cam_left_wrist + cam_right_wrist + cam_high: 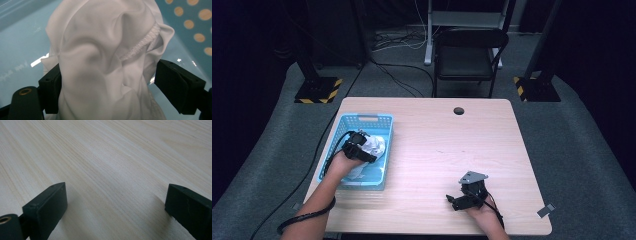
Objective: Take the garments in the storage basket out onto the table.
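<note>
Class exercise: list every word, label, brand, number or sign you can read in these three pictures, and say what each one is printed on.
None can be read: no text shows on the white cloth, the blue basket, the table or either gripper.
Only yellow-and-black hazard stripes, without words, mark the stand bases on the floor.

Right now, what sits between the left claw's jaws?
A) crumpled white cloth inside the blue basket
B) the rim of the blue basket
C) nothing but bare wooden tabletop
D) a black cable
A: in the left gripper view the white cloth bulges between the spread jaws of the left claw, over the floor of the blue basket.
</note>
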A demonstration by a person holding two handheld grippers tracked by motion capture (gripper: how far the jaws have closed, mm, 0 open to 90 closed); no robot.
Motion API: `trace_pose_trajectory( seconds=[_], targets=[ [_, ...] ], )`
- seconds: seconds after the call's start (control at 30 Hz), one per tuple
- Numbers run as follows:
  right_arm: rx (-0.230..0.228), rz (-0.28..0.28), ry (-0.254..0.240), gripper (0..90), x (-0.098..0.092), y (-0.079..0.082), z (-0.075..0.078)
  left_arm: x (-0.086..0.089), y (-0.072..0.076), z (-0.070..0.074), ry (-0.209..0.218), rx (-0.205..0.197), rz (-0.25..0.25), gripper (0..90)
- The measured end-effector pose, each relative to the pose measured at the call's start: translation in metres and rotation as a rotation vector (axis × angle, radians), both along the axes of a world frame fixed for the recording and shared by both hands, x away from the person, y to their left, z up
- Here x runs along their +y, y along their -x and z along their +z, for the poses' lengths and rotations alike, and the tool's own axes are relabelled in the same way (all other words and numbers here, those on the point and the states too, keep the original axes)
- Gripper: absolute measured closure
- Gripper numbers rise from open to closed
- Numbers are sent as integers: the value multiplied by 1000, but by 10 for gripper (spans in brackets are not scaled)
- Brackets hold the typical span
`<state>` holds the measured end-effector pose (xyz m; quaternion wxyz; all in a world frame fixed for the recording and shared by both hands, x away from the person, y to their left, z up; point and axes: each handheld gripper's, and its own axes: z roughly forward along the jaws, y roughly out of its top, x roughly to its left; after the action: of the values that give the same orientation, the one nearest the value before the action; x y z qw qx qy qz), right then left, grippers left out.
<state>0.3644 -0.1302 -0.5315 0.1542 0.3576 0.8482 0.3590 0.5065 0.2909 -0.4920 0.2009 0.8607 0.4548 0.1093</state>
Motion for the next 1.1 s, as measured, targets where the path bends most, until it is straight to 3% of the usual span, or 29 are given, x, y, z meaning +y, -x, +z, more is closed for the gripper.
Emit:
trace_pose_trajectory(
  seconds=[0.17, 0.47, 0.87, 1.1],
  targets=[
    [0, 0, 0, 36, 0, 0, 0, -5, 0, -3, -49, -1, -11, 171],
    [0, 0, 0, 36, 0, 0, 0, -5, -3, -5, -52, 13, 5, 183],
    [0, 0, 0, 36, 0, 0, 0, -1, -1, -1, -57, -9, 6, 375],
    [0, 0, 0, 37, 0, 0, 0, -5, 4, 6, -80, -53, -46, 522]
  ],
)
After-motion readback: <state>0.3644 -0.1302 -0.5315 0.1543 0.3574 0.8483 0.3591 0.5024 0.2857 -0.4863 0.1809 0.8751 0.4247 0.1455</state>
